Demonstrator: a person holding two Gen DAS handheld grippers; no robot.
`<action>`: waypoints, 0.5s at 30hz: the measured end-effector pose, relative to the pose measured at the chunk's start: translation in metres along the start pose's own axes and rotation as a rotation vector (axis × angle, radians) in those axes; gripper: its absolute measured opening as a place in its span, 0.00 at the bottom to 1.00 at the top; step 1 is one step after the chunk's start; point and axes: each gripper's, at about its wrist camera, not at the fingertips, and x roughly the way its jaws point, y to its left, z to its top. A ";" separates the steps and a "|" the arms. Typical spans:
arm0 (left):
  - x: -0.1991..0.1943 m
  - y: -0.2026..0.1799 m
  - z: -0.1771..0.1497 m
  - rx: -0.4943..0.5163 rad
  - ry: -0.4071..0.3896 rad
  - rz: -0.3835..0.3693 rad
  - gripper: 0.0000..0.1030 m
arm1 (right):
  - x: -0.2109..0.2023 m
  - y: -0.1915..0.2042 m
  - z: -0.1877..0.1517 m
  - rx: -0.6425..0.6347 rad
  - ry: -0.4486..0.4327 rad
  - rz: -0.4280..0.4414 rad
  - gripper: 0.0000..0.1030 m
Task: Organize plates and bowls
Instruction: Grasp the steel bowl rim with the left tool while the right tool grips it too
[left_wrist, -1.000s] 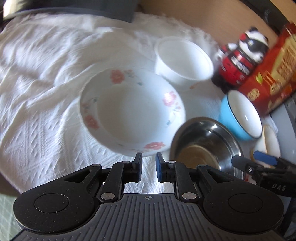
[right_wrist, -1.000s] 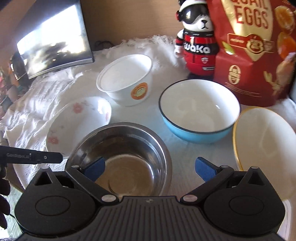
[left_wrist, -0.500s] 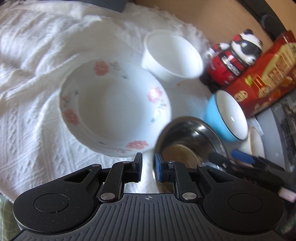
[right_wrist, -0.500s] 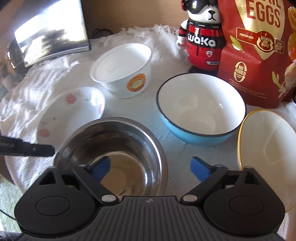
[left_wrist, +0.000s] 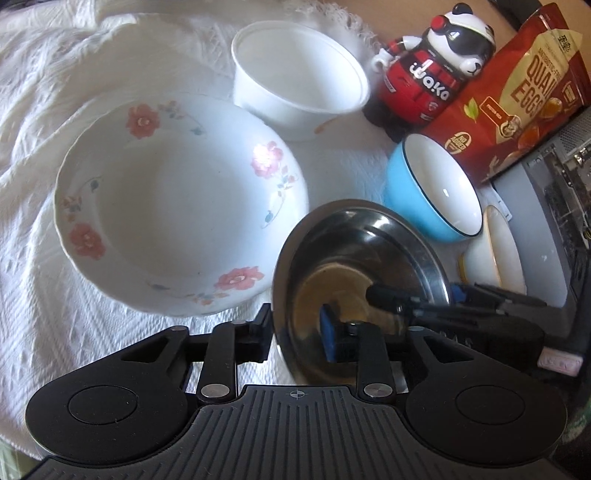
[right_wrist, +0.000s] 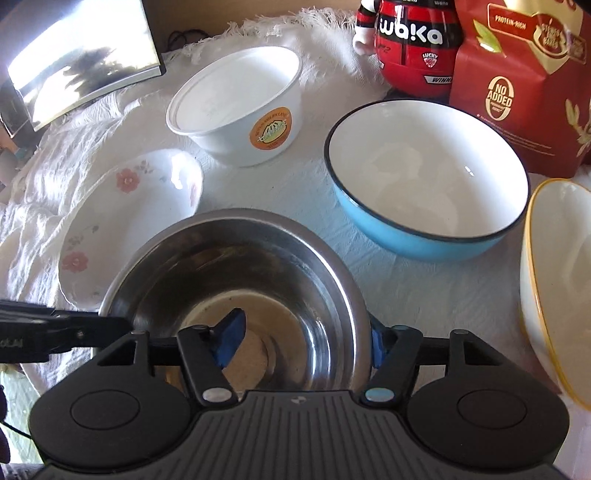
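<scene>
The steel bowl (right_wrist: 236, 288) stands on the cloth-covered bench (left_wrist: 48, 280), touching or just beside the floral plate (left_wrist: 177, 206), with the blue bowl (right_wrist: 424, 192) near it on the other side. Both tools straddle its rim: the left gripper (left_wrist: 299, 325) has one finger outside the wall and one inside, its jaws spread and opening, no pad seen pressing the metal; the right gripper (right_wrist: 306, 338) likewise has one finger inside and one outside the opposite rim, its jaws closing, contact not yet confirmed. Several risks are judged likely. A thin, polished rim may slip from a shallow pinch, and the bowl may tip or drop if it is lifted from one side only. With one pair of jaws opening as the other closes, the bowl may be pushed sideways into the floral plate or the blue bowl. The loose cloth is wrinkled and may drag or bunch under a sliding base. The yellow-rimmed dish (right_wrist: 554, 280) sits near the bench edge and may be knocked. A white tub (right_wrist: 240, 107), a panda figure (left_wrist: 436, 70) and a red snack bag (left_wrist: 524, 92) crowd the rear; a monitor (right_wrist: 81, 55) stands at the far left. Strong sunlight falls across the surface.
</scene>
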 end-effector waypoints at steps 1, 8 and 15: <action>0.000 0.000 0.000 0.005 0.001 -0.001 0.29 | -0.001 0.001 -0.002 0.003 0.001 -0.001 0.64; -0.007 -0.001 0.001 0.052 0.053 0.017 0.27 | -0.017 0.001 -0.016 0.101 0.027 0.043 0.64; -0.053 0.016 0.027 0.082 -0.080 0.023 0.27 | -0.047 0.028 -0.003 0.081 -0.059 0.052 0.65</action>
